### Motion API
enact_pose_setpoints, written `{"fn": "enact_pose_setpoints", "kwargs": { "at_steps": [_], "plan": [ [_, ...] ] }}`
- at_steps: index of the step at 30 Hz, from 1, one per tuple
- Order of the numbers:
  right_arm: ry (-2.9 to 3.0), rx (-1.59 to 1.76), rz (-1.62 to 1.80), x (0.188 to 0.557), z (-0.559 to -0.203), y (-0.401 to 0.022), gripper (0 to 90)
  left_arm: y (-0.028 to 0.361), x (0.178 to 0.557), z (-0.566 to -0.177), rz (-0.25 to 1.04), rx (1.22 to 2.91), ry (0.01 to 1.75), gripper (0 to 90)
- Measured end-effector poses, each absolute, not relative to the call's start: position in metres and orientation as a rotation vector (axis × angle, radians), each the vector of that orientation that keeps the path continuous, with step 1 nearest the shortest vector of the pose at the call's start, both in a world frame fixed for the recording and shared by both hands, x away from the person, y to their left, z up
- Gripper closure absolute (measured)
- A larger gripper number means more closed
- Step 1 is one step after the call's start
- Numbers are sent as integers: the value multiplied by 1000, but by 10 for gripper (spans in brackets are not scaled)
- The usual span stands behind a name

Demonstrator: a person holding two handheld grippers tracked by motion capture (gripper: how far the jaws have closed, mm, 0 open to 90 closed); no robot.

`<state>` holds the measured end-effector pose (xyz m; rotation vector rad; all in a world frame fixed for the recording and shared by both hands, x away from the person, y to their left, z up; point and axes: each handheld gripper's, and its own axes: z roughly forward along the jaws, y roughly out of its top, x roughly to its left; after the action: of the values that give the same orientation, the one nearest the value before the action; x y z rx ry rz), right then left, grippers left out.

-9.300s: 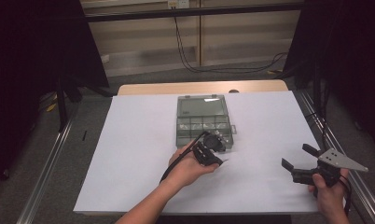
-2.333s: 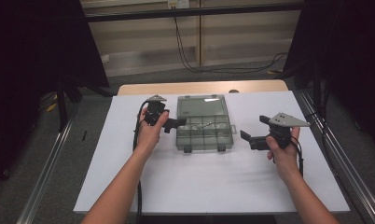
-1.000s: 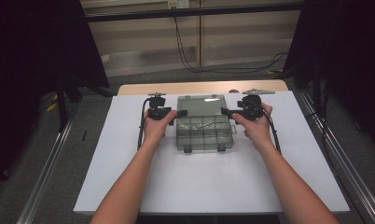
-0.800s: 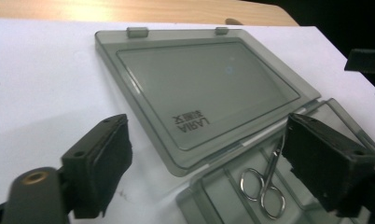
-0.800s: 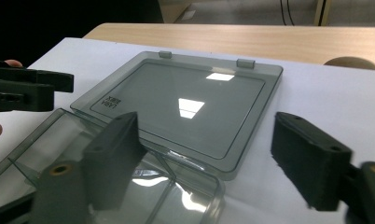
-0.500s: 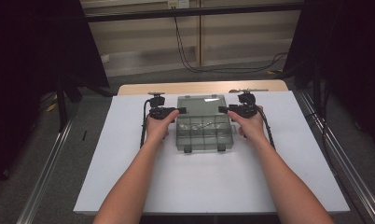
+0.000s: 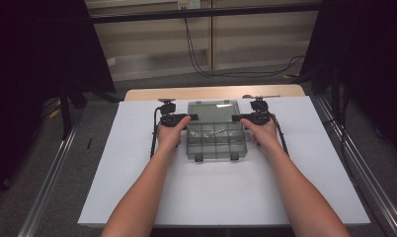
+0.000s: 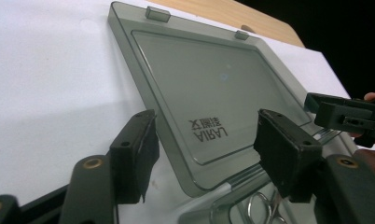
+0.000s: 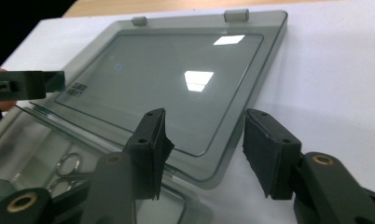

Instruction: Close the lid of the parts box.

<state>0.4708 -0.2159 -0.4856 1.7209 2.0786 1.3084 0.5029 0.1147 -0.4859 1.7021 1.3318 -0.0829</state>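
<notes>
A: Position of the box?

B: Smoky grey compartment box [image 7: 216, 134] near the far middle of the white surface [image 7: 137, 197], lid [image 7: 211, 108] swung back and lying open toward the far edge. Compartmented tray toward the person. Small metal bits in one compartment; the left tongs' camera catches what looks like scissor loops [image 8: 265, 205] there.

A: Left tongs?

B: Left tongs [image 7: 192, 117] at the box's left side, up by the hinge line. Its own view [image 8: 202, 163] has the lid's corner rising between the two black pads [image 8: 134, 154]. Jaws have just been closing, now about half wide. Pads stand clear of the plastic on both sides, no grip.

A: Right tongs?

B: Right tongs [image 7: 236, 118] mirror that on the box's right side. In its own view [image 9: 204, 149] the lid's near corner sits between the pads [image 9: 269, 154]; the left pad is very close to the rim, the right one apart from it. Also just been closing, roughly half wide, not pressing that I can see.

A: Hands?

B: Both forearms come in from the near edge, one hand [image 7: 169, 138] on either side of the box.
</notes>
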Motion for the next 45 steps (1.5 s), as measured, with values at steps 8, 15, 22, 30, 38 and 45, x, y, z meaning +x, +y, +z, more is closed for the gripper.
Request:
{"fn": "enact_pose_setpoints", "kwargs": {
  "at_steps": [8, 15, 22, 30, 38, 45],
  "plan": [
    [2061, 1810, 1391, 477, -495, -219, 474, 115, 504, -493, -99, 1723, 1329, 513],
    [2067, 1648, 1323, 472, -477, -222, 690, 115, 497, -477, 79, 1819, 1200, 620],
    [2026, 1542, 1279, 460, -463, -222, 858, 123, 492, -467, 139, 1843, 1115, 761],
    [1997, 1462, 1307, 451, -465, -222, 864, 130, 494, -450, 206, 1757, 1122, 779],
    [2001, 1411, 1301, 447, -465, -222, 862, 124, 500, -436, 241, 1736, 1094, 783],
    [2010, 1412, 1294, 447, -464, -222, 856, 121, 500, -435, 252, 1722, 1109, 838]
  ]
}}
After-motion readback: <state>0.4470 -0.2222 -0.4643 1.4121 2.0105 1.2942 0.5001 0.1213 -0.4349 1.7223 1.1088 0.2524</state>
